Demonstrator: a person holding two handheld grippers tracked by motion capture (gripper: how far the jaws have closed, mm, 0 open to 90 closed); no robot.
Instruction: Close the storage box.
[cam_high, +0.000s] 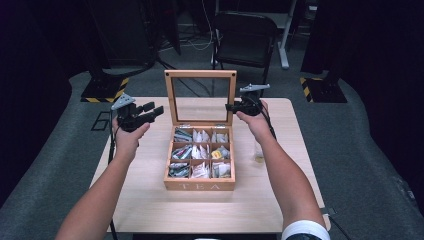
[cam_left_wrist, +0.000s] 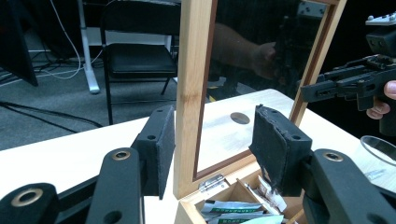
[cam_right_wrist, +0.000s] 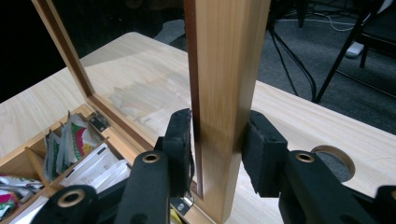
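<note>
A wooden tea box (cam_high: 200, 185) stands at the table's middle with its glass lid (cam_high: 201, 74) upright. Several compartments hold tea bags (cam_high: 200, 152). My right gripper (cam_high: 231, 106) grips the lid's right frame post (cam_right_wrist: 224, 70), which passes between the jaws with both pads (cam_right_wrist: 180, 140) pressed on it. My left gripper (cam_high: 156, 108) is open at the lid's left side. In the left gripper view the left frame post (cam_left_wrist: 191, 93) stands between its wide-spread jaws, close to the left pad (cam_left_wrist: 163, 149) and well clear of the right one.
A small clear glass (cam_high: 258, 152) stands on the table right of the box, beside my right forearm. A round hole (cam_right_wrist: 334, 163) is cut in the tabletop behind the lid. A black chair (cam_high: 245, 37) and cables lie beyond the table.
</note>
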